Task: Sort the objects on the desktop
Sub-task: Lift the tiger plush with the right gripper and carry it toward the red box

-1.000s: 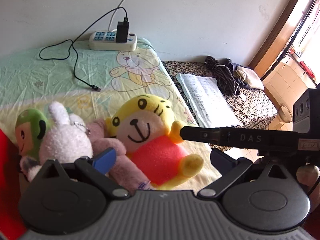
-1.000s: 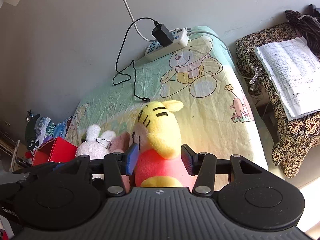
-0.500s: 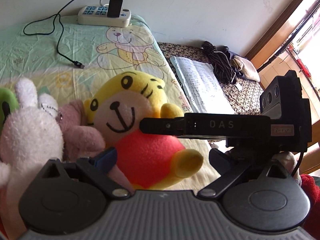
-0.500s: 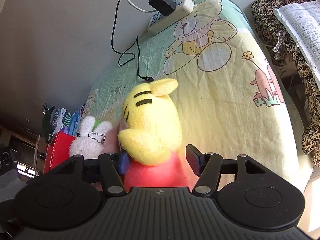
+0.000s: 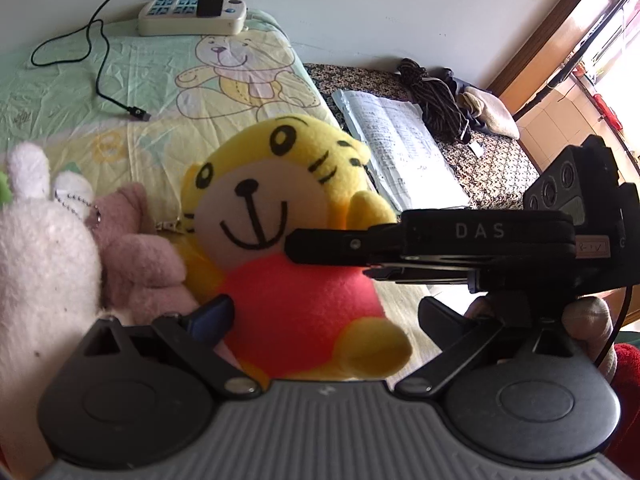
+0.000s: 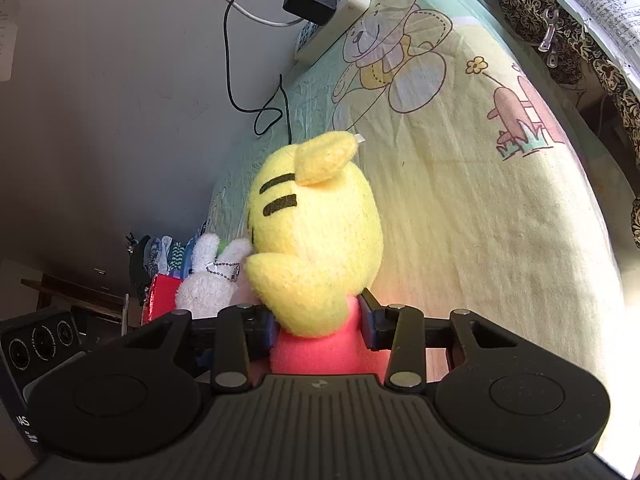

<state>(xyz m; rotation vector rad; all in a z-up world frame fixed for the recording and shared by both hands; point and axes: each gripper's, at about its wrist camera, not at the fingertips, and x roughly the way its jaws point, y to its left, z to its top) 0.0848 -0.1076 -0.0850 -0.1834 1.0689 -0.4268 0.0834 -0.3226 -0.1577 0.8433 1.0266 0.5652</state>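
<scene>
Yellow plush with black stripes, a cream face, a stitched smile and a red body: the tiger toy [image 5: 280, 232] is sitting upright on the bed [image 5: 60, 92], facing your left camera. Your right gripper [image 6: 316, 328] is clamping its jaws on the red body just under the head, one pad [image 6: 370, 328] pressing each side. In the left wrist view that same right gripper [image 5: 320, 246] is reaching across the toy's chest. Your left gripper [image 5: 324, 316] is holding its jaws wide, the tiger's red belly sitting between them without clear contact. A pink plush [image 5: 136, 252] is leaning against the tiger's side, and a white bunny [image 5: 40, 256] with a ball chain is sitting just beyond it. Further back, a power strip [image 5: 192, 20] with a black charger is lying by the wall.
</scene>
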